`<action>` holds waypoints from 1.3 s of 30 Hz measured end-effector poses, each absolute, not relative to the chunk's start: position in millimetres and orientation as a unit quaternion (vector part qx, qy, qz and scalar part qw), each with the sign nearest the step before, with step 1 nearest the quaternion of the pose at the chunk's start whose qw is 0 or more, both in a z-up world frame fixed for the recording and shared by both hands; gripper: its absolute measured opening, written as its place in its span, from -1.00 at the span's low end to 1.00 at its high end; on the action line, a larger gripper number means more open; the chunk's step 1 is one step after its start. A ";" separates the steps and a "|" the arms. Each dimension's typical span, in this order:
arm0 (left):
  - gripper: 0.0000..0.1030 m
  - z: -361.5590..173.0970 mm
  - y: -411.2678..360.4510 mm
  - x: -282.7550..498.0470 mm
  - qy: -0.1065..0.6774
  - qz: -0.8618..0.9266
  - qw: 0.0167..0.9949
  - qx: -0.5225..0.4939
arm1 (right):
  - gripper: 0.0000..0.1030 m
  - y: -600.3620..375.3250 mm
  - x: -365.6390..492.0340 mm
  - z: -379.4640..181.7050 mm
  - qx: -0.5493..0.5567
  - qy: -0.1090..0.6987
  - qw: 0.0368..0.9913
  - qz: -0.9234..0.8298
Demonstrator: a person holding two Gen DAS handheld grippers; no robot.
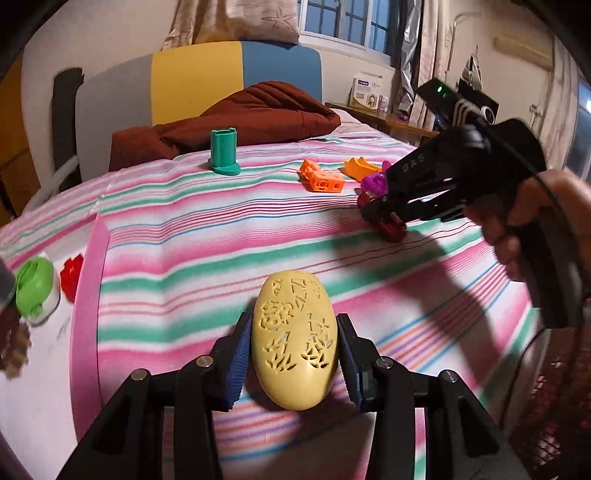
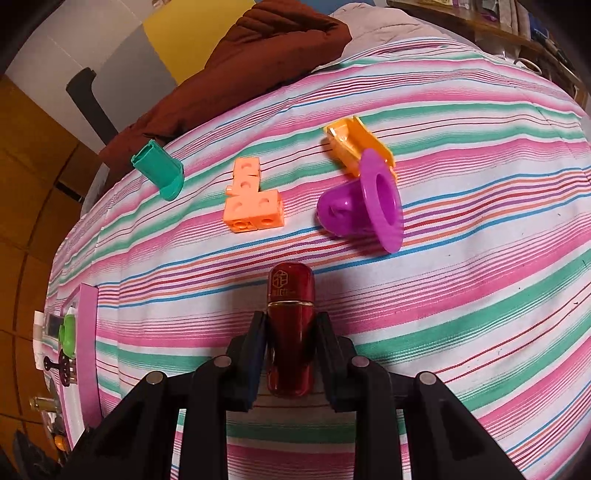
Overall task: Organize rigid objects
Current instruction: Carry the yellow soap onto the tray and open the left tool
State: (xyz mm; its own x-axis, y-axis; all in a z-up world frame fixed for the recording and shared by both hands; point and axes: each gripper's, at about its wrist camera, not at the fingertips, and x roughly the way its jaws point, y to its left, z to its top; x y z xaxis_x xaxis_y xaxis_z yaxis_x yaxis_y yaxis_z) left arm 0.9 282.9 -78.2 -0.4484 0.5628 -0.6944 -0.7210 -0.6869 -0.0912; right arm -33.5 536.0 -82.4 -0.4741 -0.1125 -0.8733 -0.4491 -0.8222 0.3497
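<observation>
Egg: pale yellow carved plastic egg [image 1: 294,341], low centre of my left view, clenched between the blue ribbed pads [image 1: 236,363] of my left claw [image 1: 293,360].
Egg handling: I judge it hollow, light, stiff; the smooth curve could slip, so I hold across its widest middle.
Capsule: dark red glossy capsule-shaped case with a gold band [image 2: 291,332], low centre of my right view, grasped by my right claw [image 2: 291,354] around its lower half.
Capsule handling: probably slick and hard; a grip below the band seems safest.
Surface: soft bed with a pink, green and white striped sheet [image 2: 480,295]; things may tip on it.
Room: brown quilt [image 1: 236,118] upper centre, window [image 1: 343,22] at top.
</observation>
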 end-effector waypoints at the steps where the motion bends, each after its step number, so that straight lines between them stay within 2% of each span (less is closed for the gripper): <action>1: -0.14 -76.2 279.3 3.7 0.106 0.844 0.382 -0.362 | -0.50 535.9 -33.1 -82.2 -0.503 0.278 0.104 0.812; 11: -0.14 -54.2 235.5 20.1 0.081 0.853 0.378 -0.350 | -0.50 534.9 -30.9 -81.4 -0.504 0.267 0.104 0.815; 22: -0.14 -32.7 167.7 5.7 0.024 0.879 0.324 -0.348 | -0.50 532.2 -32.2 -81.4 -0.504 0.258 0.106 0.817; 39: -0.14 -65.5 65.0 -55.3 0.028 0.885 0.171 -0.431 | -0.50 530.5 -33.5 -81.4 -0.505 0.249 0.108 0.820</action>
State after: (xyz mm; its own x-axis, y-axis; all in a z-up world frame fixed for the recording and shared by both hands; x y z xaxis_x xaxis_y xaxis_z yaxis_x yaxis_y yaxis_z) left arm -55.3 64.9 -65.5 -0.5696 0.2792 -0.7731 -0.3273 -0.9398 -0.0983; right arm -33.5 530.5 -81.4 -0.4674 -0.0735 -0.8810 -0.4282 -0.8530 0.2983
